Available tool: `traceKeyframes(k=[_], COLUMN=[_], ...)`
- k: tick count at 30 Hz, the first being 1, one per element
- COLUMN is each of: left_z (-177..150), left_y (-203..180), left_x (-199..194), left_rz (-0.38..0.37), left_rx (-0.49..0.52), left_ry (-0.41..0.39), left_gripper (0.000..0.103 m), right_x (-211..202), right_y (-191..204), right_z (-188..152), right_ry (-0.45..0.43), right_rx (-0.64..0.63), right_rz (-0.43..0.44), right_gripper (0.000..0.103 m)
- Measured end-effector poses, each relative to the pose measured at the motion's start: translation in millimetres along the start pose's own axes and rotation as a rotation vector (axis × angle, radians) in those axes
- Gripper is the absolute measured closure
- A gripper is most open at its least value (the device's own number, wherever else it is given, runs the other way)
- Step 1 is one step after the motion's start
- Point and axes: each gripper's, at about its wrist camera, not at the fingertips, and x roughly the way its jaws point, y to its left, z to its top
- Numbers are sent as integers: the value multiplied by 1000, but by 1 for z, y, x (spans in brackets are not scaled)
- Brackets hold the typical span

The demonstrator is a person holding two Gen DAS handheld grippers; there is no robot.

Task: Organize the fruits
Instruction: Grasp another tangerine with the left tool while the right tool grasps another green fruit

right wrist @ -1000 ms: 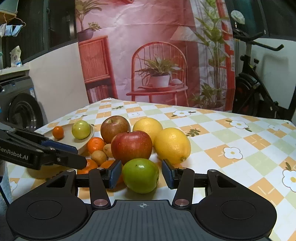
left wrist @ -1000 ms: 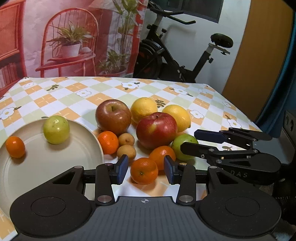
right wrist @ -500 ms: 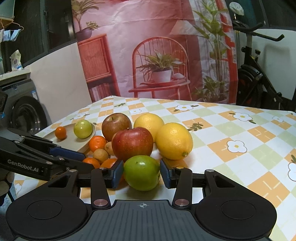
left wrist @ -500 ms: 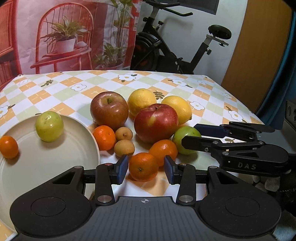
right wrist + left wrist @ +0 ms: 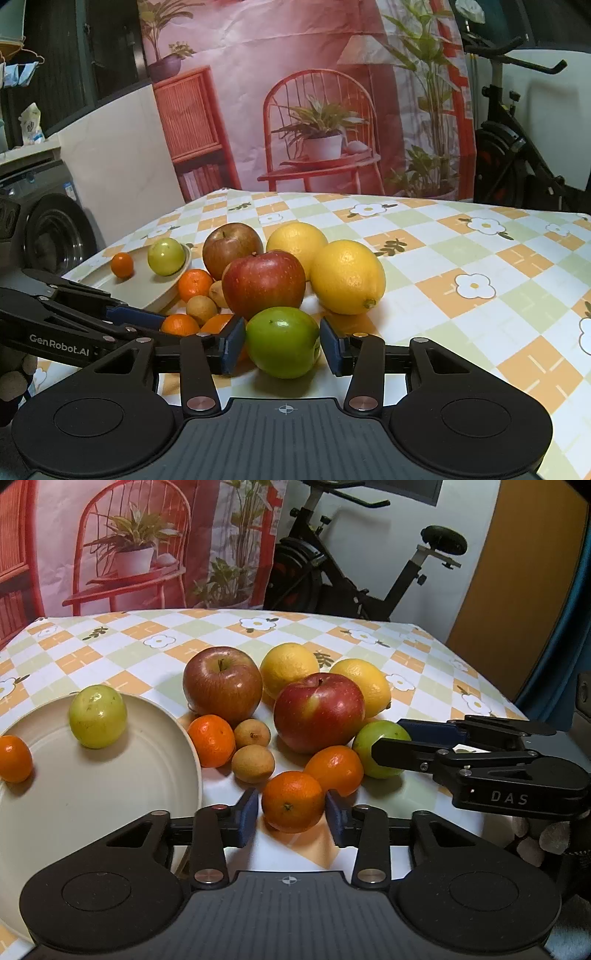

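A small mandarin (image 5: 293, 801) lies on the checked tablecloth between the pads of my left gripper (image 5: 291, 818). Its jaws are closing, with a thin gap still showing on the left side. My right gripper (image 5: 283, 345) is shut on a green fruit (image 5: 282, 341), both pads touching its sides, and the fruit rests on the cloth. In the left wrist view the right gripper (image 5: 391, 738) reaches in from the right. A cream plate (image 5: 110, 794) at the left holds a yellow-green fruit (image 5: 98, 716) and a small mandarin (image 5: 14, 758).
Behind the grippers cluster two red apples (image 5: 318, 710) (image 5: 221, 685), two lemons (image 5: 347, 277) (image 5: 295, 243), two more mandarins (image 5: 334, 770) (image 5: 211, 740) and two brown longans (image 5: 253, 763). An exercise bike (image 5: 351, 572) stands beyond the table's far edge.
The left gripper moved forward around the front mandarin and its jaws narrowed. The right gripper's pads closed in until they touch the green fruit.
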Motion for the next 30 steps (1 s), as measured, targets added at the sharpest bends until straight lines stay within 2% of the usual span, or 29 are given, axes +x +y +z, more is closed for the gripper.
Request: traceKeyframes(k=[9,18,30], left_z=[-9,-16,-19], left_y=[-1,-9,-6], left_x=[-13,-20,-20], left_rz=[24,34,39], left_rx=[-28,-13,-28], left_ry=[-32,-50,-48], left_gripper=[64,64,64], right_x=[1,5,5], right_y=[0,1,1], right_z=[0,0,0], right_ry=[6,38,38], right_rx=[6,-12,-11], right_rz=[-1,7,9], right_gripper=[60,58,59])
